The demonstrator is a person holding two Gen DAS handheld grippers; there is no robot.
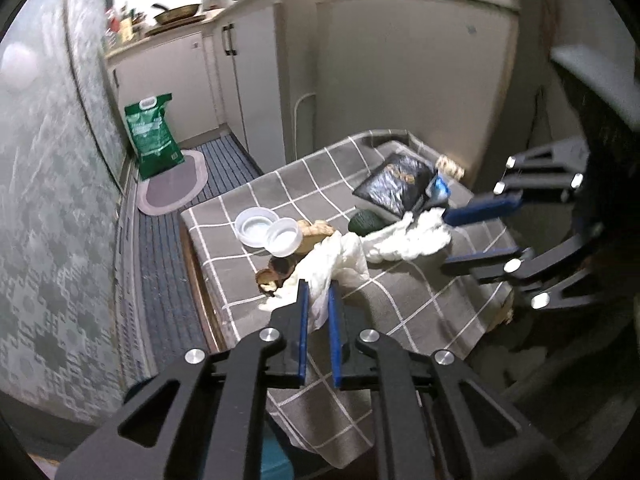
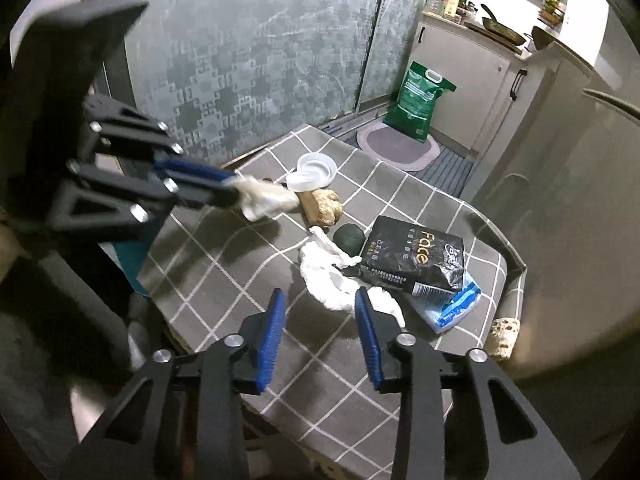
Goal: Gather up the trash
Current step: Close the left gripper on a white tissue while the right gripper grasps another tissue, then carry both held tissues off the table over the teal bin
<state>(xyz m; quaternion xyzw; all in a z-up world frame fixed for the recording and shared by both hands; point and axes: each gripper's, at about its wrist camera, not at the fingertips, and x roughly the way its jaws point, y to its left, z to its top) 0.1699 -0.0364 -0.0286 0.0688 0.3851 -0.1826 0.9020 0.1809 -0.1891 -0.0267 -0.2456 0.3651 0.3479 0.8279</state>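
- two risks. left gripper (image 1: 318, 292) is clamped on a crumpled white tissue (image 1: 340, 260) at the near table edge; thin grip, could tear or slip out on lifting.
- right gripper (image 2: 320, 304) jaws stand apart, nothing pinched; second tissue wad (image 2: 326, 276) lies just ahead beside the black pouch (image 2: 416, 258), which could get snagged.

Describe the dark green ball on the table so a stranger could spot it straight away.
Start at the table with the grey checked cloth. Near its middle lies a black packet printed "Face". The dark green ball sits against the packet's corner, between it and a tan lump; it is the only round, dark green thing there.
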